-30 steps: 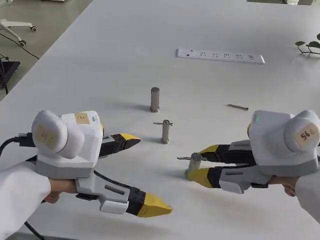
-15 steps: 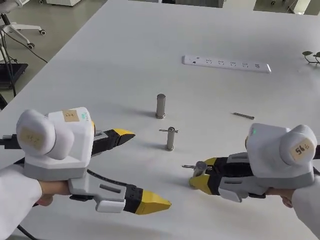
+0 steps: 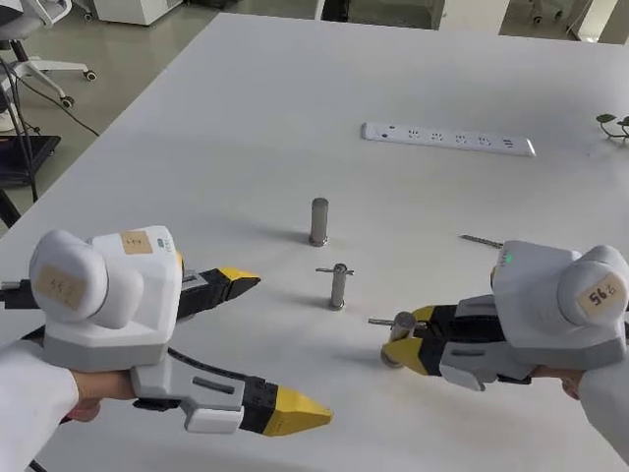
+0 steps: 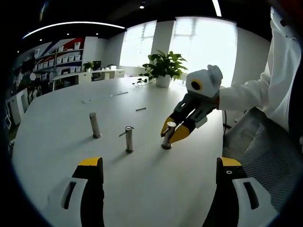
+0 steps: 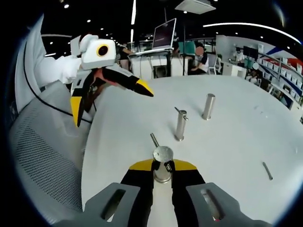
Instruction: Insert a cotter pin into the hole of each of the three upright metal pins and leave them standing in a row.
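Right gripper view: the right gripper point(image 5: 163, 166) is clenched on the lower shaft of the near metal pin point(image 5: 163, 154), which stands upright on the table point(image 5: 227, 142) with an inserted cotter pin point(image 5: 155, 140) through its top.
Left gripper point(image 3: 285, 346): the jaws are spread wide and nothing is held; it is poised left of the row.
Middle metal pin point(image 3: 338, 287): upright just beyond the near one, already crossed by its own cotter pin point(image 3: 334, 269).
Far metal pin point(image 3: 318, 221): upright; no cotter pin is seen in it.
Pin handling: the pins are judged solid, stiff, smooth and easily toppled by a side push; a hold low on the shaft, below the hole, is advised.
Loose cotter pin point(image 3: 481, 240): lies flat, well right of the row; it is judged thin, light and slippery, and is best pinched at one end so that the other stays free.
Surroundings: a power strip point(image 3: 448, 139) and plant leaves point(image 3: 614, 123) lie well beyond; neither is judged to be in the way.
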{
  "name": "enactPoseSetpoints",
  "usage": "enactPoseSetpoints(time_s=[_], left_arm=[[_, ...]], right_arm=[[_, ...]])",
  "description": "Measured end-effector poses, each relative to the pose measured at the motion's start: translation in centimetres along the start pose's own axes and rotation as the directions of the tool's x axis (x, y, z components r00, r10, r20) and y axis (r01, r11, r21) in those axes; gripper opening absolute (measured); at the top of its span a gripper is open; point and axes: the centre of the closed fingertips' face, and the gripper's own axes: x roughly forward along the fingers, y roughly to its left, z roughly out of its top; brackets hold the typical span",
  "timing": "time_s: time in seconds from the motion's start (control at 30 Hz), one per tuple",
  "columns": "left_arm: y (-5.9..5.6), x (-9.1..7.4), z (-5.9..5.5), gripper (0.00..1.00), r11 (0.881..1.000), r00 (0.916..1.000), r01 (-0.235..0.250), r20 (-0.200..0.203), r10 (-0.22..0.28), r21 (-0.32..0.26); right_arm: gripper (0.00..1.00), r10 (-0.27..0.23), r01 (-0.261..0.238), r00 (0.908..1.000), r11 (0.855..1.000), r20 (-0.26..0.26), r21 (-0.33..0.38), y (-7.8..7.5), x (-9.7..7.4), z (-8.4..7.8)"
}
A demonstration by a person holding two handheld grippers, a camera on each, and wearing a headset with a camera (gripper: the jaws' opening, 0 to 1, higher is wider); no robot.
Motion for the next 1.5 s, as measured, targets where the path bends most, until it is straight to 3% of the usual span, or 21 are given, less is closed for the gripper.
enactPoseSetpoints(time_s=[0.27,0.33,0.37,1.23,1.5], left_arm=[[0.4,-0.2,0.0,0.99,1.0,0.9998,-0.02,-0.003,0.02,0.003],[0.4,-0.3,0.3,0.99,1.0,0.9997,-0.018,0.013,0.019,-0.016],[0.4,-0.4,0.7,0.99,0.999,0.999,-0.018,0.039,0.02,-0.039],[0.5,-0.4,0.3,0.99,0.999,0.9994,-0.031,0.014,0.031,-0.031],[0.2,0.1,-0.4,0.99,0.998,0.9997,-0.025,0.003,0.025,-0.064]], right_arm=[[0.08,-0.067,0.067,0.9969,0.998,-0.041,-0.016,-3.5,0.4,-0.1],[0.08,-0.068,0.068,0.9969,0.998,-0.04,-0.004,-3.9,0.5,-0.3],[0.08,-0.067,0.067,0.9969,0.998,-0.04,-0.002,-4.1,0.6,-0.3],[0.08,-0.063,0.064,0.9979,0.998,-0.011,0.023,-4.9,1.3,0.1],[0.08,-0.056,0.056,0.9984,0.998,-0.004,0.005,-4.8,1.4,0.3]])
